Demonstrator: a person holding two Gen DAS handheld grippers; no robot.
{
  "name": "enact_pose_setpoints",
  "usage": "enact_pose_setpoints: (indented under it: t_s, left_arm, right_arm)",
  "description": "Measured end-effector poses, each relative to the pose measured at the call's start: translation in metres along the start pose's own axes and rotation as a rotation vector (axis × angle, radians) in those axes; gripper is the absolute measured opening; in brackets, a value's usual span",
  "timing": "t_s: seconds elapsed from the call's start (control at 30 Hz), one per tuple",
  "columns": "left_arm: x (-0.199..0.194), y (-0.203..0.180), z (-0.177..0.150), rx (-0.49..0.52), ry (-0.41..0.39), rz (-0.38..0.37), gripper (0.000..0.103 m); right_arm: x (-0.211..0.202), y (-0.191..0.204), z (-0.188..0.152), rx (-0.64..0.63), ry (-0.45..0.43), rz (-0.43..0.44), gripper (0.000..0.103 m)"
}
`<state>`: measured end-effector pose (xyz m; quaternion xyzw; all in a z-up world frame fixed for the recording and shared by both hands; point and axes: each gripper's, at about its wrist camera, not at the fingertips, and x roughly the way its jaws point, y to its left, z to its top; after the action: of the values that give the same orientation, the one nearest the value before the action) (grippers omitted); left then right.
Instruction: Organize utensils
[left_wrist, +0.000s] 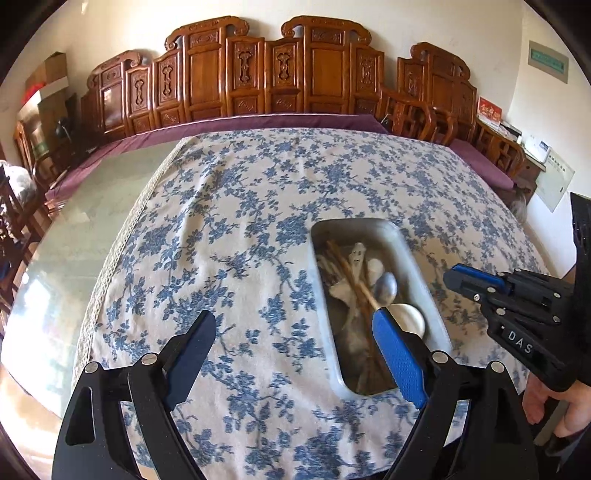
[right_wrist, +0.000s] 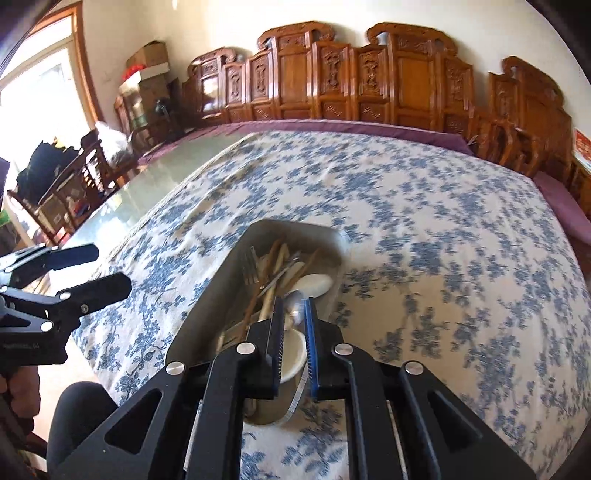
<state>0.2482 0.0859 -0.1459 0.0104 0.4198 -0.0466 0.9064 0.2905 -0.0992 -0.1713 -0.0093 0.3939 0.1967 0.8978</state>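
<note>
A grey rectangular tray (left_wrist: 410, 251) sits on the blue floral tablecloth and also shows in the right wrist view (right_wrist: 207, 295). In it lie wooden chopsticks (left_wrist: 351, 273), white ceramic spoons (left_wrist: 356, 258), a metal spoon (left_wrist: 385, 286), a fork (right_wrist: 250, 267) and a small white dish (left_wrist: 408, 319). My left gripper (left_wrist: 295, 332) is open, empty, its right finger over the tray's near part. My right gripper (right_wrist: 294, 314) hovers just above the tray's near end with jaws nearly closed and nothing clearly between them; it shows at the right in the left wrist view (left_wrist: 476, 282).
The tablecloth (left_wrist: 236, 229) covers most of a glass-topped table (left_wrist: 74, 229), bare at the left. Carved wooden chairs (left_wrist: 258, 74) and a purple cushioned bench (left_wrist: 258, 123) line the far side. My left gripper shows at the left in the right wrist view (right_wrist: 96, 269).
</note>
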Motion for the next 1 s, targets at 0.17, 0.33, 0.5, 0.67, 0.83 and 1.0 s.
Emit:
enact_pose_setpoints:
  t_s: [0.17,0.33,0.5,0.67,0.83,1.0]
  left_arm:
    - [-0.017,-0.022,0.0,0.017,-0.024,-0.009,0.088]
    - [-0.037,-0.042,-0.001,0.043,-0.052,-0.008,0.093]
    - [-0.06,-0.06,-0.006,0.048,-0.083,-0.021,0.095]
    - [-0.081,-0.073,-0.013,0.046,-0.112,-0.015,0.095]
    - [-0.096,-0.083,-0.024,0.046,-0.124,-0.027,0.095]
    - [-0.108,-0.088,-0.032,0.035,-0.127,-0.021,0.095]
  right_arm:
    - [-0.03,-0.012,-0.004,0.013,-0.044,-0.036,0.022]
    - [-0.065,-0.024,-0.011,0.028,-0.101,-0.081,0.052]
    - [-0.096,-0.035,-0.018,0.05,-0.135,-0.112,0.066]
    - [-0.132,-0.041,-0.031,0.058,-0.188,-0.154,0.098]
    - [-0.158,-0.047,-0.045,0.09,-0.207,-0.18,0.1]
    - [-0.182,-0.048,-0.057,0.098,-0.231,-0.214,0.1]
